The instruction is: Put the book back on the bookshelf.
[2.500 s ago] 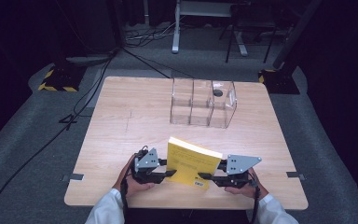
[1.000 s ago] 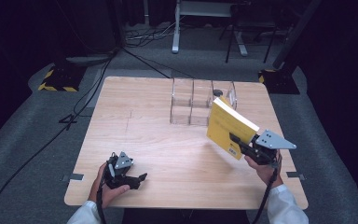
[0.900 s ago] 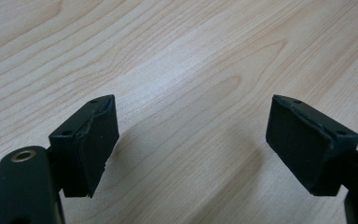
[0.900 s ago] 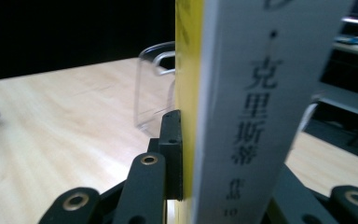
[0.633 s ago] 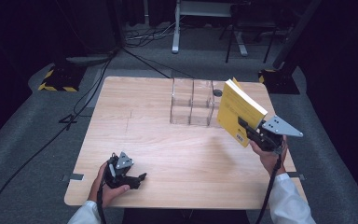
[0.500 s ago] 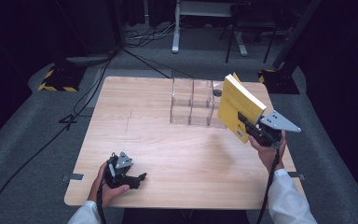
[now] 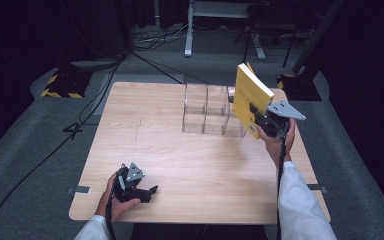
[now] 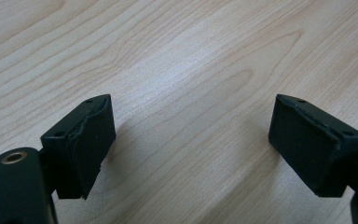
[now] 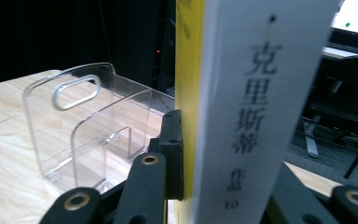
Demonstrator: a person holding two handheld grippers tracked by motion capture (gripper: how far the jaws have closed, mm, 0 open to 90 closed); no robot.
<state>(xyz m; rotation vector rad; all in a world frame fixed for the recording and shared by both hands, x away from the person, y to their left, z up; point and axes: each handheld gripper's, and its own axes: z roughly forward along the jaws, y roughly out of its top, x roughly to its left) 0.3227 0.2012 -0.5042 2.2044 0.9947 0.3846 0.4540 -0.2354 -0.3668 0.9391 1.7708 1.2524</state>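
Observation:
A yellow book (image 7: 250,97) with a white spine (image 9: 256,93) stands upright in the air, with my right gripper (image 7: 260,117) shut on its lower edge. It hangs just above and right of the clear plastic divider rack (image 7: 205,112) at the table's far middle. In the right gripper view the rack (image 9: 84,121) is to the left, and one black jaw presses the yellow cover. My left gripper (image 7: 147,192) lies low on the wooden table (image 7: 155,125) near the front left. Its jaws stand apart with bare wood between them (image 8: 191,149).
The rack has several empty upright slots. Beyond the table lie cables (image 7: 145,55) on grey carpet, a yellow-and-black striped base (image 7: 60,85) at far left, and a metal stand (image 7: 195,30) at the back.
Both grippers held the book at the front edge first. The left let go and stayed there. The right carried the book up and away to the rack's right end.

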